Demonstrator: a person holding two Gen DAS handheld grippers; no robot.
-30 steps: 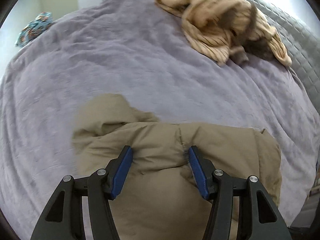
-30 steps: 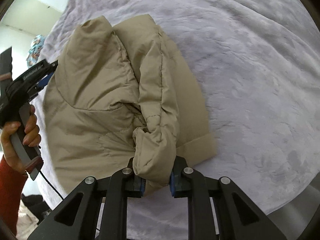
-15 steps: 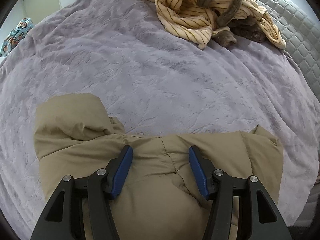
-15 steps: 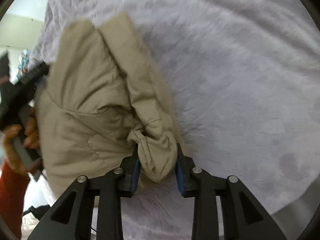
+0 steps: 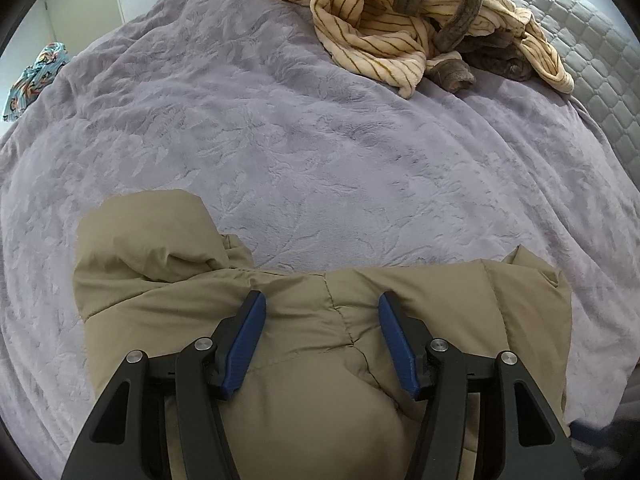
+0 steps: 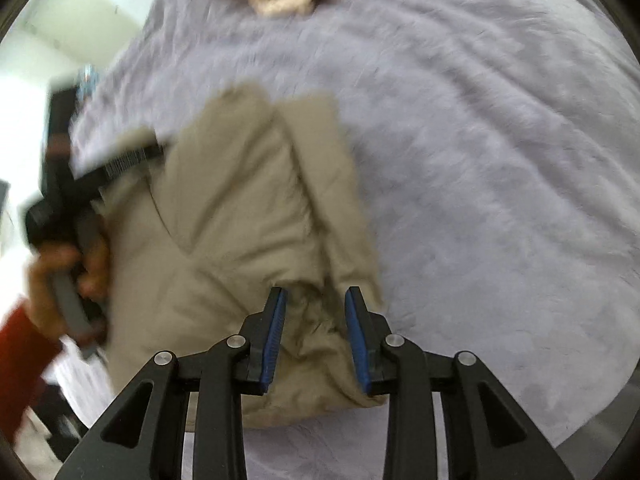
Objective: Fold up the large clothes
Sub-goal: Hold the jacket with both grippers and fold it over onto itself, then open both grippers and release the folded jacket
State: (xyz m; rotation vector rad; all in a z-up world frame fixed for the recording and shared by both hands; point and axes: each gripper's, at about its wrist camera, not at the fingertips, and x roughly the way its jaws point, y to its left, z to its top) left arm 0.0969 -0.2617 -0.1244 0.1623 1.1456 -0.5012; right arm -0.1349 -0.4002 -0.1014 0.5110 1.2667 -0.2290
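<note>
The tan padded jacket (image 5: 320,360) lies folded on the lilac blanket (image 5: 320,160) that covers the bed, at the blanket's near edge. A second ago the right claw (image 6: 314,308) was pinched on the rolled sleeve end of the jacket; now its blue pads stand apart on either side of that crumpled end, not pressing it, and the right wrist view has gone blurred with more of the blanket showing beyond the jacket. The left claw (image 5: 322,304) is parted as it was before, its pads hovering over the jacket's upper fold with cloth under them but nothing pinched. In the left wrist view the jacket's hood side now sits further toward the left than a second ago, and the striped yellow robe (image 5: 400,20) at the far side of the blanket reaches lower into the picture. The person's hand (image 6: 68,272), in a red sleeve (image 6: 20,360), grips the left claw's handle just beside the jacket.
</note>
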